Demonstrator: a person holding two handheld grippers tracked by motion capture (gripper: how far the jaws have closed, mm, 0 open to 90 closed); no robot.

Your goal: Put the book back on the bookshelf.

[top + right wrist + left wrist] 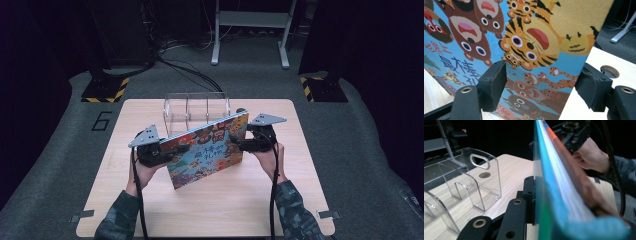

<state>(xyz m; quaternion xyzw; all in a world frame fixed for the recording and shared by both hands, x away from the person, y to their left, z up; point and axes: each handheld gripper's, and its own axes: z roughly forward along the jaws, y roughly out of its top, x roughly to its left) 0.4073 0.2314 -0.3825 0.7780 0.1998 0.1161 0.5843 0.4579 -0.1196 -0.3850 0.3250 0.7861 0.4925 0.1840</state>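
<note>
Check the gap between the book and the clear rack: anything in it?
Nothing: in the left gripper view, bare tabletop runs between the book and the rack. In the high view the book's top edge overlaps the rack.

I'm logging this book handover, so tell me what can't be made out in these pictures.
- Picture book: cover title too small in the high view, cut off by the frame edge in the right gripper view.
- Left gripper: its far jaw is hidden behind the blurred book in the left gripper view.
- Clear acrylic rack: its lower front is hidden by the book in the high view.
</note>
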